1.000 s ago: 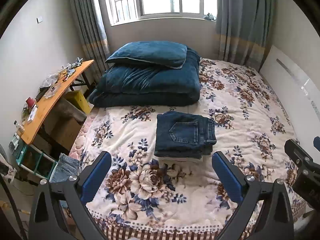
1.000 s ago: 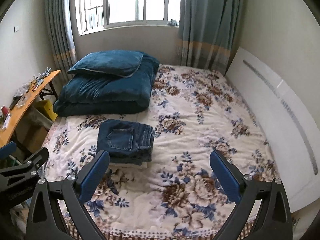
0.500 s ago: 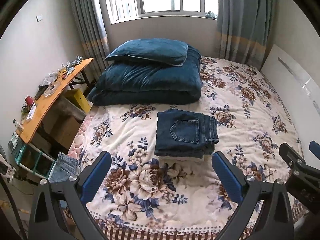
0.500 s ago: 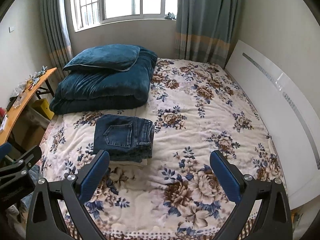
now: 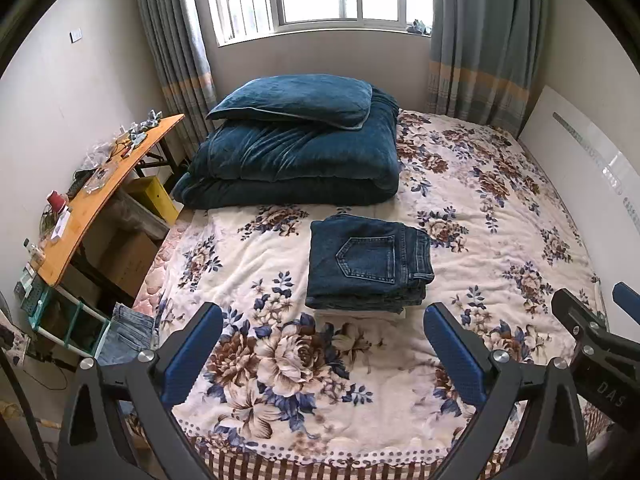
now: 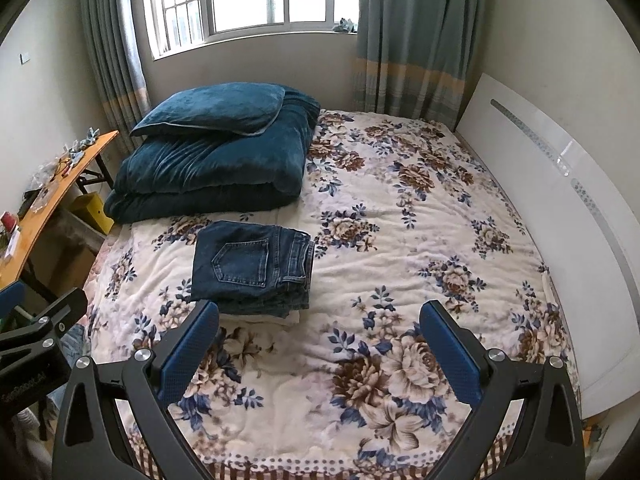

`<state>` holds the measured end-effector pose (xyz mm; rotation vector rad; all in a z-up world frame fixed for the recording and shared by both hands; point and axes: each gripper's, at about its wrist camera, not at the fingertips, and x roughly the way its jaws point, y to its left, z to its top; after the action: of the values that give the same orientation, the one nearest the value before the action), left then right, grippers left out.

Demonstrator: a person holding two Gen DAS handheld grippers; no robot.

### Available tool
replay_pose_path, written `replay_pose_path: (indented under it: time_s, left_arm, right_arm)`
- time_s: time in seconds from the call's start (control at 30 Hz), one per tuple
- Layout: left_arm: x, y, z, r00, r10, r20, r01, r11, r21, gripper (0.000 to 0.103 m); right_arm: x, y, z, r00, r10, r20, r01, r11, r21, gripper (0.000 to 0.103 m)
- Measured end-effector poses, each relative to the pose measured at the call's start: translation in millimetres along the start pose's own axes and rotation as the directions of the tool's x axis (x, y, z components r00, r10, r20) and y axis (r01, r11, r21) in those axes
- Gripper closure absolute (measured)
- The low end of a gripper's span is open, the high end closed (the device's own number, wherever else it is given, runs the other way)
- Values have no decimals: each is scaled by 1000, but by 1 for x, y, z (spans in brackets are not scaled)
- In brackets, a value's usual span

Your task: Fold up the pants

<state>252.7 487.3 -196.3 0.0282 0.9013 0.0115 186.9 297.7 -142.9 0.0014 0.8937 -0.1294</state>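
Note:
Dark blue jeans [image 5: 368, 264] lie folded in a neat rectangle, back pocket up, on the floral bed cover [image 5: 280, 364]. A white folded item sticks out under their near edge. In the right wrist view the jeans [image 6: 252, 266] lie ahead to the left. My left gripper [image 5: 324, 354] is open and empty, above the near end of the bed, short of the jeans. My right gripper [image 6: 320, 352] is open and empty, to the right of the jeans. Each gripper shows at the edge of the other's view.
A folded blue duvet [image 5: 296, 164] with a pillow [image 5: 296, 98] on top lies at the bed's far left. An orange desk [image 5: 100, 196] with clutter stands left of the bed. A white headboard [image 6: 560, 208] runs along the right side. More denim [image 5: 128, 332] lies on the floor.
Both grippers have drifted slightly, so the bed and jeans shift a little in view. The jeans have not moved. Both grippers stay open.

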Motion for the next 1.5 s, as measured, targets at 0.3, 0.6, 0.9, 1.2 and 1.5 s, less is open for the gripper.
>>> replay_pose_path:
  time_s: [0.3, 0.6, 0.9, 1.2, 1.5]
  left_arm:
    - [0, -1, -7, 1000, 4, -7, -4, 1000, 3, 0]
    - [0, 2, -11, 1000, 10, 8, -10, 1000, 9, 0]
    - [1, 3, -8, 1000, 11, 12, -11, 1000, 18, 0]
    - [0, 3, -5, 1000, 12, 12, -12, 1000, 24, 0]
    - [-1, 2, -6, 1000, 14, 11, -15, 1000, 23, 0]
  right_arm:
    - [0, 1, 1, 1000, 2, -1, -2, 1000, -6, 1]
    - [-1, 2, -3, 1000, 13, -5, -13, 1000, -13, 1]
    - [-5, -1, -6, 1000, 22, -11, -22, 1000, -9, 1]
    - [-7, -3, -6, 1000, 24, -13, -25, 1000, -11, 1]
    - [-7, -4, -7, 1000, 24, -17, -24, 1000, -13, 1]
